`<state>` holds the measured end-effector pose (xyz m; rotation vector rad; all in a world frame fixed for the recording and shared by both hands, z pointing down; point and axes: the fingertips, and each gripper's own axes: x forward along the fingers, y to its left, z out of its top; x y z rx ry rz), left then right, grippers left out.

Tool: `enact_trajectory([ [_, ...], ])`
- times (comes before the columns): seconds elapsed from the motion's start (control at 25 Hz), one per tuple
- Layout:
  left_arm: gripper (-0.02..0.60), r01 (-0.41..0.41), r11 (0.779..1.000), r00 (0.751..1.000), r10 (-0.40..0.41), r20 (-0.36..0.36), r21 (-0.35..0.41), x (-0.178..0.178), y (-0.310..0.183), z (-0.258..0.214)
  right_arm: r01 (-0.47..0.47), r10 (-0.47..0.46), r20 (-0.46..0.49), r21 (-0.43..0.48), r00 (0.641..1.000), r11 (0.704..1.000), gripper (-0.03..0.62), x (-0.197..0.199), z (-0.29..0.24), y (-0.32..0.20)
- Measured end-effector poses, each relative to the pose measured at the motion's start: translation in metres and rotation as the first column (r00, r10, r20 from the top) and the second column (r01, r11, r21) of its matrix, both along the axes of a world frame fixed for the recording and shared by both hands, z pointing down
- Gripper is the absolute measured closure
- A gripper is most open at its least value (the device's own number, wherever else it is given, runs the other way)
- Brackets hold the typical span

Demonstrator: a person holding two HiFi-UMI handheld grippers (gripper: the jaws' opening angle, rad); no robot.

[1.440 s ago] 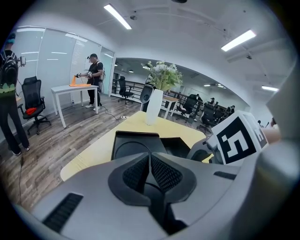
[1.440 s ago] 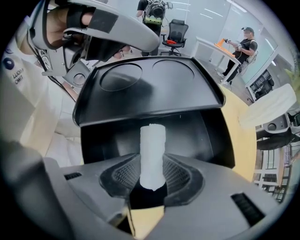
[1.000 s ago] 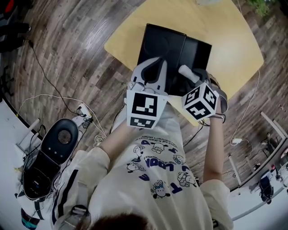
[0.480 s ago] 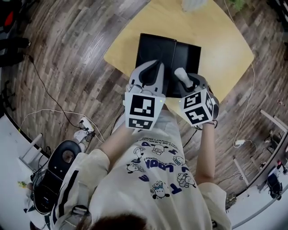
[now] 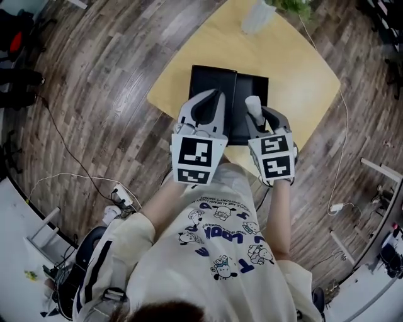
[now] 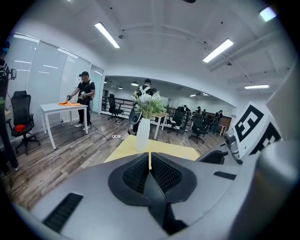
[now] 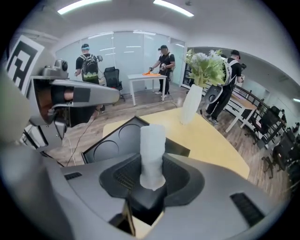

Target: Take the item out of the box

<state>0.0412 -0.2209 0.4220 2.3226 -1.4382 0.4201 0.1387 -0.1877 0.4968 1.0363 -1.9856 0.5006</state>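
Note:
A black box (image 5: 242, 94) lies open on the yellow table (image 5: 302, 69); in the right gripper view the black box (image 7: 110, 143) shows two round recesses. My right gripper (image 5: 255, 112) is shut on a white cylindrical item (image 5: 252, 105), held upright above the box's near edge. From the right gripper view, the item (image 7: 152, 145) stands between the jaws of that gripper (image 7: 152, 177). My left gripper (image 5: 213, 95) hovers beside it over the box, shut with nothing in it; in its own view the left gripper (image 6: 150, 160) has its pads together.
A white vase with flowers (image 5: 259, 17) stands at the table's far edge and also appears as a vase (image 6: 142, 134) ahead of the left gripper. Cables (image 5: 75, 138) lie on the wooden floor at the left. People work at a white table (image 6: 63, 108) in the background.
Both grippers have risen toward me. The right one rolled, so its marker cube now faces up, and it carries the white item higher above the box.

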Motion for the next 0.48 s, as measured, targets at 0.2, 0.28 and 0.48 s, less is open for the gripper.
enact_trajectory([
  [0.2, 0.554, -0.001, 0.999, 1.0, 0.001, -0.013, 0.047, -0.005, 0.002, -0.035, -0.093, 0.091, 0.043, 0.061, 0.995, 0.994, 0.441, 0.002, -0.037, -0.003],
  [0.28, 0.554, 0.0, 0.998, 1.0, 0.001, -0.016, 0.066, -0.004, 0.002, -0.045, -0.121, 0.116, 0.061, 0.087, 0.991, 0.989, 0.441, 0.006, -0.047, -0.005],
  [0.48, 0.554, 0.006, 0.995, 1.0, -0.003, -0.027, 0.099, -0.002, -0.001, -0.058, -0.193, 0.176, 0.139, 0.127, 0.975, 0.973, 0.441, 0.004, -0.063, -0.01],
])
